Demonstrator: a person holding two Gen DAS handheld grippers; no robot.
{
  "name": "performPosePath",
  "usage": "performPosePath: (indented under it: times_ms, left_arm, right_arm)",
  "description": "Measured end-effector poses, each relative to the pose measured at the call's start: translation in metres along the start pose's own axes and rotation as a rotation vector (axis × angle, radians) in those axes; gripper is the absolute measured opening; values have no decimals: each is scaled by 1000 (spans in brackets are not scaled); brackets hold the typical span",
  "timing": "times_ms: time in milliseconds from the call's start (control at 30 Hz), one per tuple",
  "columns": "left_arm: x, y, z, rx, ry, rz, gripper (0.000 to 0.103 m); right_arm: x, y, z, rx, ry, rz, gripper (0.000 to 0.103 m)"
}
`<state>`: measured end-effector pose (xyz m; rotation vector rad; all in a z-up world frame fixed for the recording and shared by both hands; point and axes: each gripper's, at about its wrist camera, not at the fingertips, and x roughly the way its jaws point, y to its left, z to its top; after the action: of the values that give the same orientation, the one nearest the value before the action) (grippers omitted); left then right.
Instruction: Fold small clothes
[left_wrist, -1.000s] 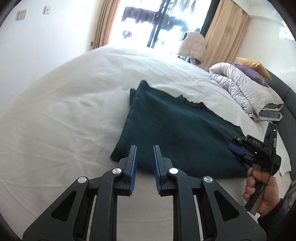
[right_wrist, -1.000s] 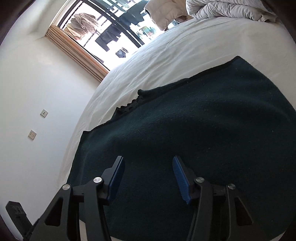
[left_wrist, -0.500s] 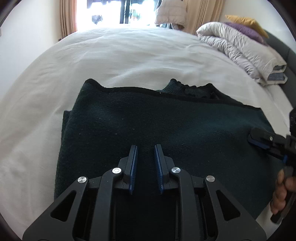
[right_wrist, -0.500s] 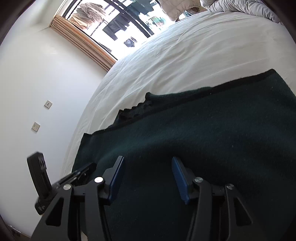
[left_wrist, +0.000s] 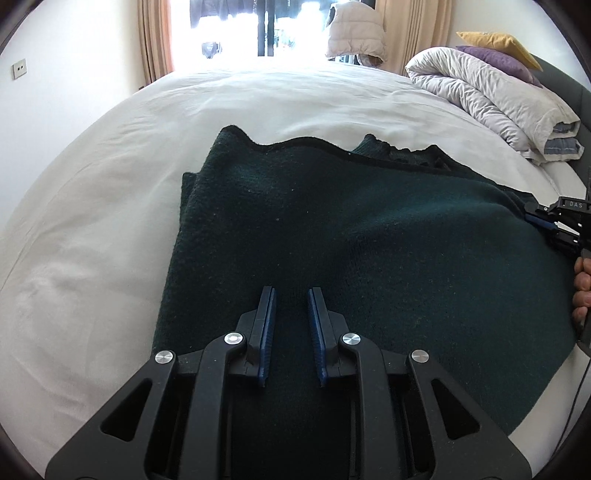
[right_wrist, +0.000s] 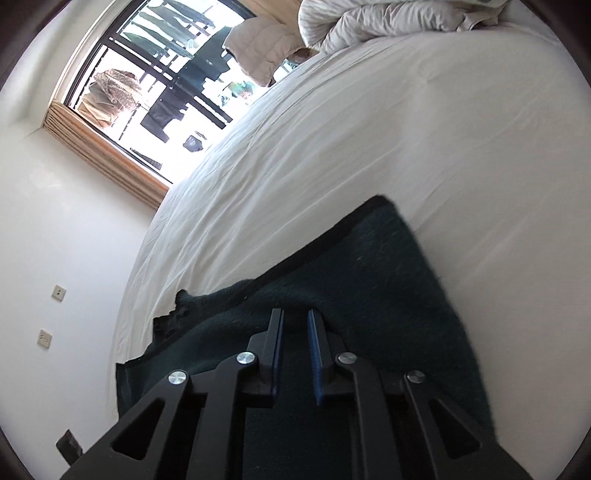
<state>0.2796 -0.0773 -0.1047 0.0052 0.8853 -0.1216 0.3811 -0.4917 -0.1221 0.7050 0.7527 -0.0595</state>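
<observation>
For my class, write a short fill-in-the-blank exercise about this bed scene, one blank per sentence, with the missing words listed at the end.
1. The dark green garment lies on a bed sheet whose colour is ____.
2. Above the purple pillow by the headboard lies a ____ one.
3. The rolled-up duvet lies at the ____ side of the left wrist view.
4. The wall socket sits on a ____ wall.

Missing words: white; yellow; right; white

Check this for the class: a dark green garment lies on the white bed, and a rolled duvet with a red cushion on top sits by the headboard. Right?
Not quite. In the left wrist view the cushion on top is yellow, not red. The dark green garment, white bed and rolled duvet are as stated.
</observation>
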Motion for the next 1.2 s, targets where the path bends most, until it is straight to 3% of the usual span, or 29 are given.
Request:
performPosePath:
  times_ms: [33,67,133,233,300,567,667,800,933,1000,1067,1200]
  left_arm:
    - [-2,2,-3,-10,1,-1,20]
    - [-5,3,-7,-17,-1,-1,20]
    - [-9,4,-12,-28,-3,-2,20]
    - [-14,4,-18,-43,-2,1,20]
    - [-17,4,-21,-49,4,2,20]
    - [-27,4,-33,-63,10,9,20]
    - [-31,7,-37,-83,7,1,20]
    - [-37,9,-45,-95,9,1,20]
    - [-41,10,-48,-101,15,-5,20]
    - [-41,9,-49,-100,16,-7,20]
    - [-44,10,-52,-100,13,-8,20]
    - [-47,12,-55,-108,7,-16,20]
  right_arm:
    - [-7,1,-1,7,-23,-10,28]
    - [-12,0,-3,18,-39,-3,47]
    - [-21,12,-14,-1,-40,97,57]
    - [-14,45,-41,-126,60,193,58]
    - [-4,56,-55,-183,101,190,58]
    - [-17,37,-48,-113,64,162,59]
    - [-24,48,-60,-155,87,226,65]
    - [-13,63,-83,-241,132,216,65]
    - [-11,46,-78,-208,103,241,63]
    - [-16,26,-70,-165,96,237,49]
    - [-22,4,-60,-103,70,208,28]
    - [-54,-36,-48,25,-45,102,25]
